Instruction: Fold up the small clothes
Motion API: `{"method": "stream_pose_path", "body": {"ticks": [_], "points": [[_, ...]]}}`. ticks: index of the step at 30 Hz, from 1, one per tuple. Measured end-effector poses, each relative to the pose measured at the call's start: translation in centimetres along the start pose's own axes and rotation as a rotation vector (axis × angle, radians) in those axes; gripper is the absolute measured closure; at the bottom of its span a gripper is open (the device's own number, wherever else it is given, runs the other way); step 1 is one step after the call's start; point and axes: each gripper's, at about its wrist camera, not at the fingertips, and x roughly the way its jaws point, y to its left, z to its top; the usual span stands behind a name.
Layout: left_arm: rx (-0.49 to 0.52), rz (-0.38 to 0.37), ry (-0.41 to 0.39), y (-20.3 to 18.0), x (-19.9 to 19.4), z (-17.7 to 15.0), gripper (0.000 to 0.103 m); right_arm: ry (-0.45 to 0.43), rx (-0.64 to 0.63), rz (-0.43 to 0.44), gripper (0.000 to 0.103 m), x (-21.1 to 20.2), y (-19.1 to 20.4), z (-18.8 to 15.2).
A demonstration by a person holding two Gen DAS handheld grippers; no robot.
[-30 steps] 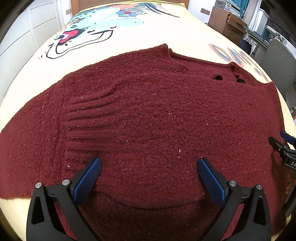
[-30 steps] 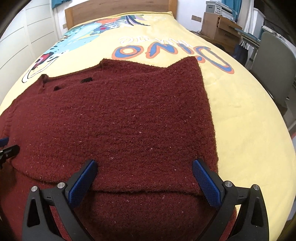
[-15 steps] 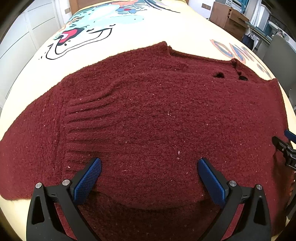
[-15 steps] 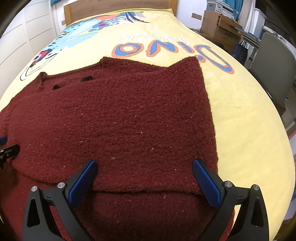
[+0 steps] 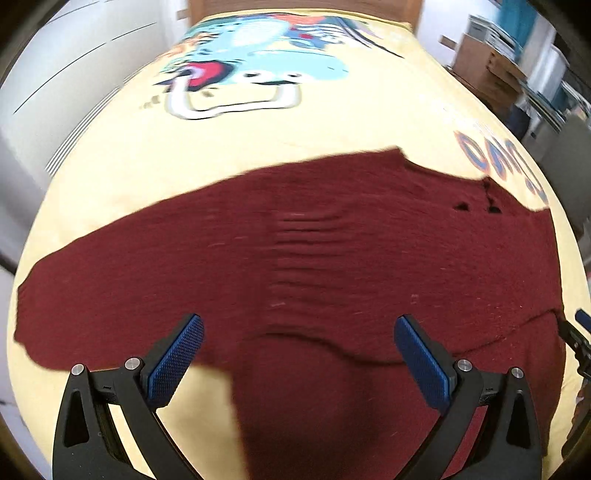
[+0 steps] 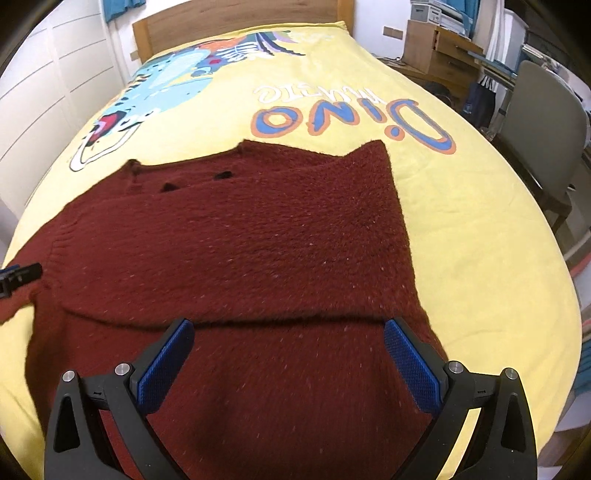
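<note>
Folding sweater (image 6: 236, 258), flat mid-bed (image 6: 480, 258). Left gripper (image 5: 299, 354) and right gripper (image 6: 288, 354) both spread, empty, above folded edge at 6 o'clock. Suggest pinching sleeve at 9 o'clock, folding inward squarely.

One dark red knitted sweater (image 6: 236, 240) on one yellow printed bedspread (image 6: 461, 229), with two black grippers above.

Counted items: one left gripper (image 5: 299, 354) and one right gripper (image 6: 288, 358), each with two blue-padded fingers set wide apart; two small dark holes (image 6: 195, 181) near the sweater's upper edge, upper left of the right wrist view; one wooden headboard (image 6: 236, 14) at top; one grey chair (image 6: 543, 122) at right.
</note>
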Motion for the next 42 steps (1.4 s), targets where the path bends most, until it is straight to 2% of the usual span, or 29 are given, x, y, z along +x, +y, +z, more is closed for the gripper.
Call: {"method": "stream_pose_path", "body": {"ticks": [4, 8, 13, 17, 22, 28, 35, 37, 39, 40, 42], "points": [[-0.063, 0.034, -0.010, 4.5, -2.2, -0.2, 0.001, -0.015, -0.020, 0.039, 0.001, -2.4, 0.4, -0.4], [-0.157, 0.083, -0.010, 9.3, -3.7, -1.0, 0.001, -0.029, -0.057, 0.020, 0.001, -4.2, 0.7, -0.8], [-0.303, 0.135, 0.018, 15.5, -4.1, -2.8, 0.001, -0.034, -0.042, 0.018, 0.001, -5.6, 0.5, -1.5], [-0.433, 0.145, 0.061, 20.2, -3.2, -4.7, 0.001, -0.050, -0.017, 0.001, 0.001, -6.3, 0.3, -2.2], [-0.580, 0.113, 0.115, 25.5, -1.8, -6.6, 0.001, -0.065, 0.037, -0.019, 0.001, -7.0, -0.9, -2.7], [-0.741, 0.078, 0.129, 29.6, -0.1, -7.3, 0.001, -0.043, 0.056, -0.050, 0.001, -7.0, -2.0, -3.3], [-0.754, 0.078, 0.150, 31.4, 0.6, -6.9, 0.002, -0.014, 0.059, -0.077, 0.001, -6.6, -2.5, -4.1], [-0.736, 0.077, 0.148, 31.2, 0.6, -6.5, 0.009, -0.009, 0.062, -0.079, 0.001, -6.5, -2.6, -4.3], [-0.696, 0.095, 0.151, 30.9, 0.7, -5.4, 0.030, -0.005, 0.068, -0.080, 0.001, -6.5, -2.7, -4.5], [-0.684, 0.100, 0.150, 30.8, 0.8, -5.0, 0.036, -0.001, 0.074, -0.078, 0.001, -6.4, -2.7, -4.6], [-0.664, 0.067, 0.138, 30.9, 0.3, -4.3, 0.078, 0.005, 0.076, -0.076, 0.001, -6.3, -2.7, -4.7]]}}
